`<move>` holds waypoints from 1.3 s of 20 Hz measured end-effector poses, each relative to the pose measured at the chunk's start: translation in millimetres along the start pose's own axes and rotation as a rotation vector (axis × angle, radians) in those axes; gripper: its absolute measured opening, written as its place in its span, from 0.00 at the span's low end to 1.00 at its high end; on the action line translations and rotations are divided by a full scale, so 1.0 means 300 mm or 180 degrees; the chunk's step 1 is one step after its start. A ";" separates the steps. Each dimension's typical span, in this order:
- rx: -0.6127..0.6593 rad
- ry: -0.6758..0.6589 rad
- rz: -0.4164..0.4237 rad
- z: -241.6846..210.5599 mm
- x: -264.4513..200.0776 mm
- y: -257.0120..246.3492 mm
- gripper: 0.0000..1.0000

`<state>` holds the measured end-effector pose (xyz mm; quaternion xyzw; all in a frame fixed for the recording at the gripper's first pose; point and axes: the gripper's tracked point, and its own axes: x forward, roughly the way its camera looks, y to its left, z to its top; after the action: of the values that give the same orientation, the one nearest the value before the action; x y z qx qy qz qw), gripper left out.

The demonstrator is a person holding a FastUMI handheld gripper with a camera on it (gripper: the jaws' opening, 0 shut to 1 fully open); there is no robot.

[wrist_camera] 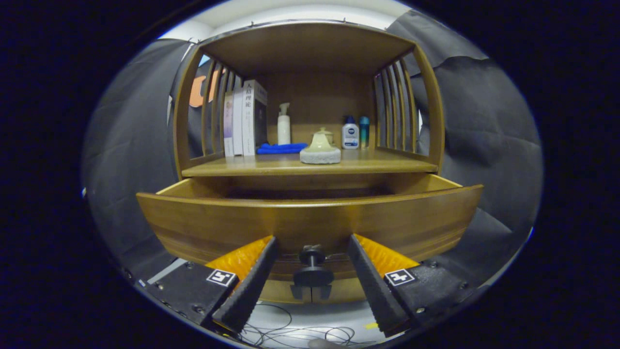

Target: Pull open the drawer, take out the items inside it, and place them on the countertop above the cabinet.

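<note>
The drawer point(310, 220) stands pulled out under the table point(310, 166), its knob point(313, 265) between the spread jaws of the gripper point(312, 247), untouched; next, I judge, lift over the front to reach its hidden contents.

three upright books point(244, 118) are stood against the slatted left side of the shelf. beside them a white pump bottle point(284, 125) is set at the back, with a folded blue cloth point(281, 148) lying before it. a pale stone-like domed ornament point(320, 149) is placed centrally. a white blue-capped bottle point(349, 133) and a teal canister point(364, 131) are stood together at the right. thin tangled cables point(290, 332) are strewn on the floor.
</note>
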<state>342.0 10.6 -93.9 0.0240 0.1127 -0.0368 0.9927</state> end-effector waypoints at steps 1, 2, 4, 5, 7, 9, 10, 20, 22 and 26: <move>0.0018 -0.0025 -0.0007 0.007 0.010 0.001 0.97; 0.0009 -0.0029 -0.0016 0.012 0.033 0.004 0.97; -0.0035 -0.0022 -0.0051 0.031 0.096 0.014 0.97; -0.0043 -0.0023 -0.0059 0.037 0.116 0.015 0.97; -0.0052 -0.0063 -0.0071 0.041 0.140 0.014 0.97; -0.0091 -0.0074 -0.0091 0.050 0.163 0.013 0.97; -0.0106 -0.0080 -0.0097 0.058 0.201 0.020 0.97; 0.0069 0.0105 -0.0061 0.060 0.323 0.033 0.97; 0.0043 0.0226 -0.0052 0.043 0.343 0.036 0.97; 0.0078 0.0214 -0.0029 0.043 0.345 0.035 0.97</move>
<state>446.1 13.4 -104.3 0.0368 0.1456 -0.0418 0.9878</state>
